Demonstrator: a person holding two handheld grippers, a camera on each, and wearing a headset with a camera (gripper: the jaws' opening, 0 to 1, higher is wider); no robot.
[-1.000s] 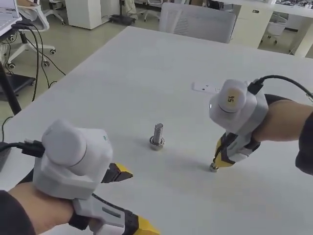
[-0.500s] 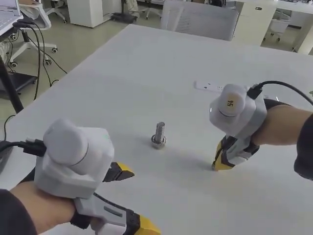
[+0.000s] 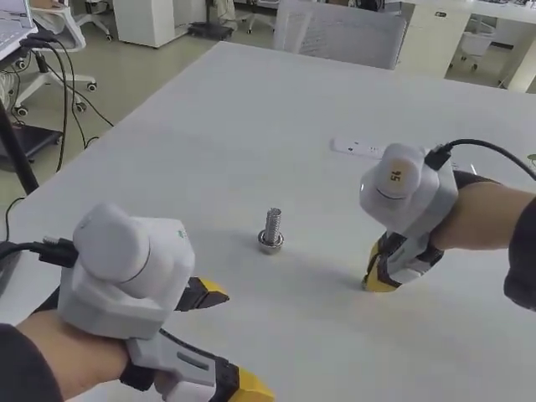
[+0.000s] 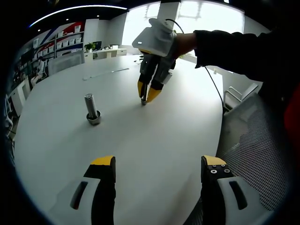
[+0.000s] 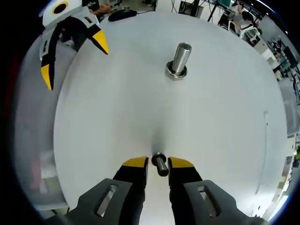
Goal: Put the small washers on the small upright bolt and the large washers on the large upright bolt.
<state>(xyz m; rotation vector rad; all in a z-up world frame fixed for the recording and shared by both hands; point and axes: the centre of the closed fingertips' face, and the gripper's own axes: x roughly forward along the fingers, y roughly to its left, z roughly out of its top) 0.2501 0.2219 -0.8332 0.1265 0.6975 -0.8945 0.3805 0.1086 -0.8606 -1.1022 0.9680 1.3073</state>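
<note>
The large bolt stands upright in the middle of the white table with washers around its base; it also shows as the large bolt and the large bolt. The small bolt stands upright between the yellow tips of my right gripper, which is shut on it. In the head view my right gripper points down at the table right of the large bolt and hides the small bolt. My left gripper hovers open near the front edge, holding nothing; its jaws stand wide apart.
A flat white strip lies further back on the table. A grey chair stands at the far edge. The table's left edge runs diagonally, with cables and the floor beyond it. A black cable trails from the right gripper.
The right gripper's tips have closed over the small bolt, which showed beside them a second ago. The left gripper and the large bolt have stayed put.
</note>
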